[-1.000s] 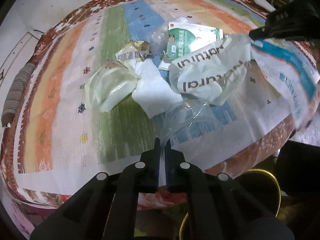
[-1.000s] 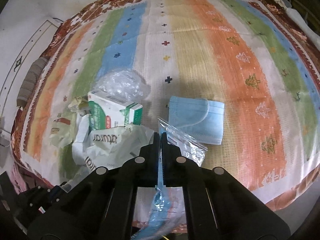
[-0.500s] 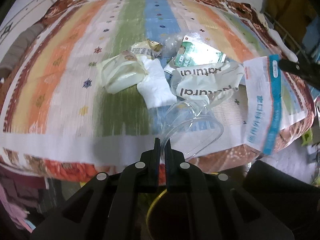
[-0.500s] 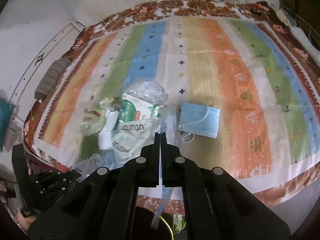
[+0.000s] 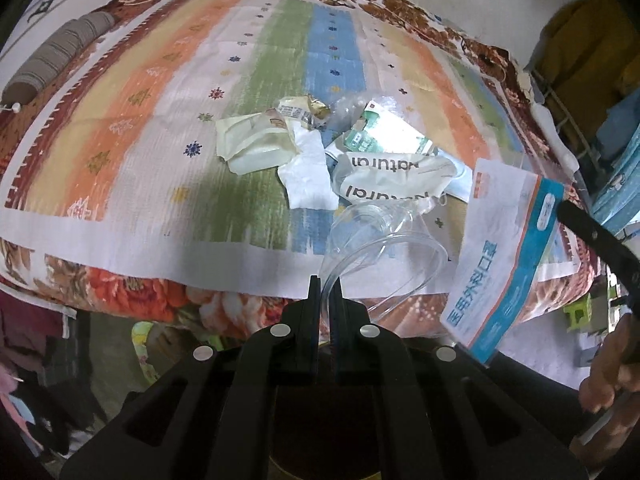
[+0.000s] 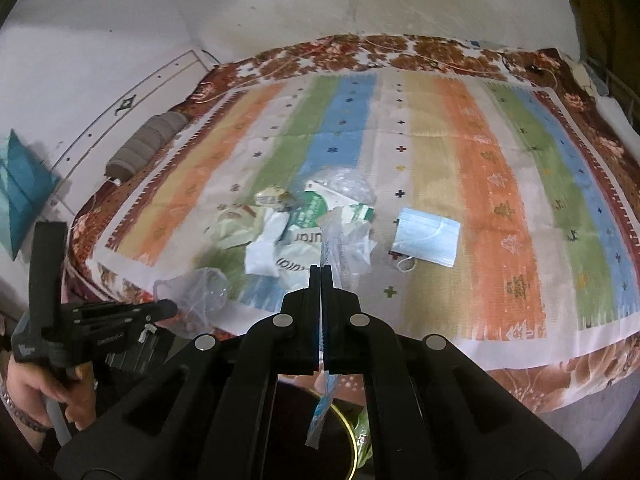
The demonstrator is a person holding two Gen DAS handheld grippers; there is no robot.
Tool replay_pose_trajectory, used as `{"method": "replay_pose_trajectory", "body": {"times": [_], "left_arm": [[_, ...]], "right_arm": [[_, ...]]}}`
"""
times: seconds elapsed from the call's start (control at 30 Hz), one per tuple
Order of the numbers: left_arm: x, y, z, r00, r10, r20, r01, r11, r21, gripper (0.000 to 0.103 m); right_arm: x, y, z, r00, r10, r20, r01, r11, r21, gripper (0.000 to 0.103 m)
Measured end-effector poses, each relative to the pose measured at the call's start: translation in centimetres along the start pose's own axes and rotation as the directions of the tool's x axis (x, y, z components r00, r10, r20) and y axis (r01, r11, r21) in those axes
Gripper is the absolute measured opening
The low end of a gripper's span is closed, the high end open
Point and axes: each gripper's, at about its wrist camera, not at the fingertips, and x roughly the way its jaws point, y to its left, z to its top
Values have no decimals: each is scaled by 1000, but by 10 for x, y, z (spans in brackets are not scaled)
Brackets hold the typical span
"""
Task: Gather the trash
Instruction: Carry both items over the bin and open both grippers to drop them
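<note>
Both grippers hold trash clear of the striped bed cover.

Left wrist view: the left gripper [image 5: 326, 286] pinches the rim of a clear plastic cup [image 5: 384, 240] over the near bed edge; the white-and-blue mask packet [image 5: 504, 248] hangs at right, the crumpled wrappers [image 5: 320, 148] behind. Right wrist view: the right gripper [image 6: 321, 276] is clamped on that packet [image 6: 322, 412], seen edge-on; a blue face mask [image 6: 426, 242] lies apart on the bed cover [image 6: 492, 184], right of the wrappers [image 6: 296, 224].
</note>
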Motion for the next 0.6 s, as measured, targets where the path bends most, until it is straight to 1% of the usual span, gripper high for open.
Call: {"method": "replay_pose_trajectory", "body": {"times": [0.2, 0.33, 0.4, 0.6], "left_arm": [[-16, -4, -13, 999, -43, 20, 43, 999, -8, 4], [-23, -5, -25, 998, -55, 30, 55, 998, -22, 4], [-25, -5, -31, 998, -57, 33, 58, 998, -23, 4], [-34, -7, -47, 996, -74, 57, 76, 997, -24, 4]], "right_arm": [[-22, 15, -20, 999, 43, 27, -43, 999, -20, 0], [-34, 26, -35, 998, 27, 51, -24, 998, -65, 0], [-39, 26, -43, 998, 19, 59, -15, 998, -66, 0], [-48, 27, -64, 998, 31, 59, -26, 997, -71, 0]]}}
